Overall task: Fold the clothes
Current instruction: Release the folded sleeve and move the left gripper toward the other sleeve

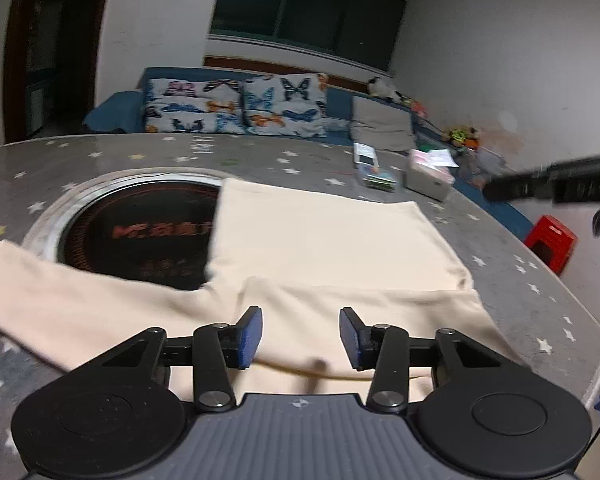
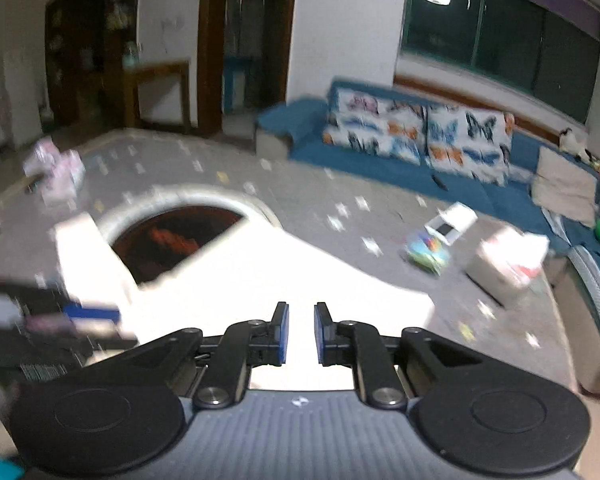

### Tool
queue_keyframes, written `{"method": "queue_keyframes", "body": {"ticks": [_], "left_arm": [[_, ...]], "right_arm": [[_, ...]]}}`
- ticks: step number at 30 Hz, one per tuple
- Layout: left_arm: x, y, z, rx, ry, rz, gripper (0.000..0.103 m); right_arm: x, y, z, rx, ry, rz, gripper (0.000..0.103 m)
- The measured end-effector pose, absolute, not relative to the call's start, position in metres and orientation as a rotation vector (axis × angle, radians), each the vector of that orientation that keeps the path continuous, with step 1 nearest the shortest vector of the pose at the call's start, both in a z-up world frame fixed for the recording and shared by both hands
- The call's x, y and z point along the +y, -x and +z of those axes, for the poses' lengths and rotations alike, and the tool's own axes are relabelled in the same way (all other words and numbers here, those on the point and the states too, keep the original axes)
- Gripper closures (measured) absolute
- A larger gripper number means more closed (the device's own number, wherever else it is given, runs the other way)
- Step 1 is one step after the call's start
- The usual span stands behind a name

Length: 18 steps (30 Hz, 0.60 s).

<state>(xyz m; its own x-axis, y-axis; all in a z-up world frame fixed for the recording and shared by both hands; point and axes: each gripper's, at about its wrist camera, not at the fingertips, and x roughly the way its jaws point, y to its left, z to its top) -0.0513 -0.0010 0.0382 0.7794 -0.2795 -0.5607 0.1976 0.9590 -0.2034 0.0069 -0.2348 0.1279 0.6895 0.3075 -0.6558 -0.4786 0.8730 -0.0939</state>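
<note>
A cream garment (image 1: 324, 240) lies flat on the star-patterned grey table (image 1: 140, 152), one sleeve stretched out to the left. My left gripper (image 1: 301, 336) hovers over the garment's near edge, its blue pads (image 1: 252, 336) apart and nothing pressed between them. In the right wrist view the garment (image 2: 260, 276) looks washed-out white. My right gripper (image 2: 301, 332) has only a narrow gap between its pads and holds nothing. The left wrist view shows it blurred at the far right (image 1: 548, 188), off the cloth. The left gripper (image 2: 60, 316) is a blur at the right wrist view's left edge.
A round recessed hob (image 1: 140, 236) in the table is partly covered by the garment. Small boxes (image 1: 428, 176) and a packet (image 1: 376, 176) sit at the table's far right. A blue sofa with butterfly cushions (image 1: 236, 108) stands behind, a red stool (image 1: 552, 244) to the right.
</note>
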Motion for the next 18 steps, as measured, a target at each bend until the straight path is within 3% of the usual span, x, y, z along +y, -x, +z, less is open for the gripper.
{"method": "queue_keyframes", "body": {"ticks": [2,5,10,13,18], "left_arm": [[-0.008,0.047,0.037,0.627,0.127,-0.282,0.070],[-0.014,0.042,0.033,0.639,0.119,-0.300,0.073],[-0.014,0.034,0.021,0.679,0.108,-0.268,0.073],[-0.007,0.032,0.018,0.690,0.109,-0.239,0.079],[-0.007,0.026,0.026,0.669,0.111,-0.239,0.080]], "right_arm": [[-0.246,-0.009,0.114,0.730,0.293,0.429,0.091],[-0.247,-0.006,0.089,0.781,0.298,0.444,0.091],[-0.241,-0.008,0.056,0.830,0.269,0.483,0.091],[-0.241,-0.013,0.041,0.850,0.267,0.479,0.092],[-0.246,-0.014,0.043,0.836,0.249,0.479,0.092]]}}
